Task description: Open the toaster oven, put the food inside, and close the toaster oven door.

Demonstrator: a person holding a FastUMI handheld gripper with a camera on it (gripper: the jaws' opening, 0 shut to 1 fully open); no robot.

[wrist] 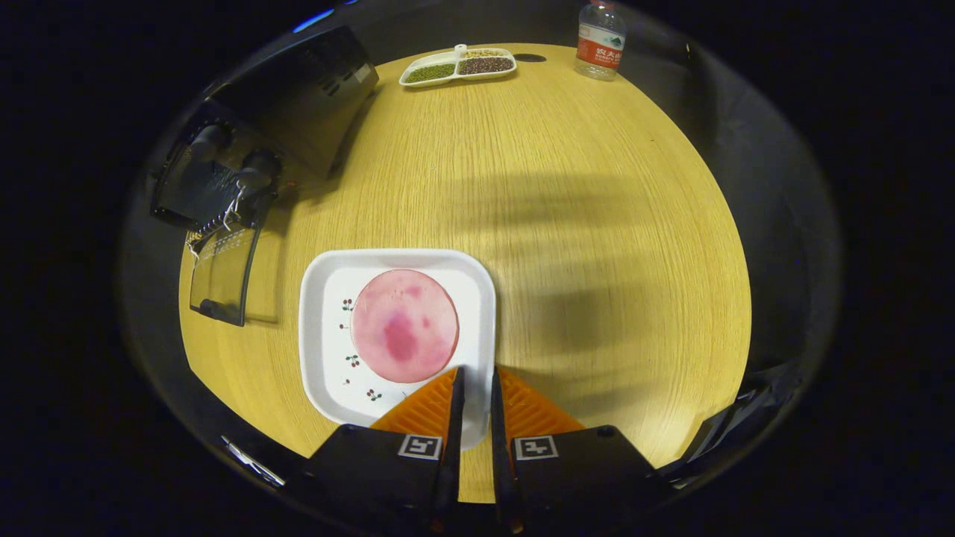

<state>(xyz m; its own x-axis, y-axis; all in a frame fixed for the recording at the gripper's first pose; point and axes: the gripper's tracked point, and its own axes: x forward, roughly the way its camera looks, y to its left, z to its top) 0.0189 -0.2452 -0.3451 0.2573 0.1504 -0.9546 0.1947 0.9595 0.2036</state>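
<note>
A round pink slice of food [405, 326] lies on a white square plate [322, 350] on the wooden table [597, 224]. To the plate's left stands the black toaster oven [298, 97], with its glass door [224, 272] swung down open and a wire rack edge showing at the mouth. My gripper [475, 371] hovers over the plate's near right corner, just short of the food. Its fingers stand almost together with only a narrow slit between them, and nothing is held there.
A white divided dish of beans [459, 66] and a water bottle [600, 39] stand at the table's far edge. Two knobs [257, 168] stick out of the oven's front. Bare wood stretches to the right of the plate.
</note>
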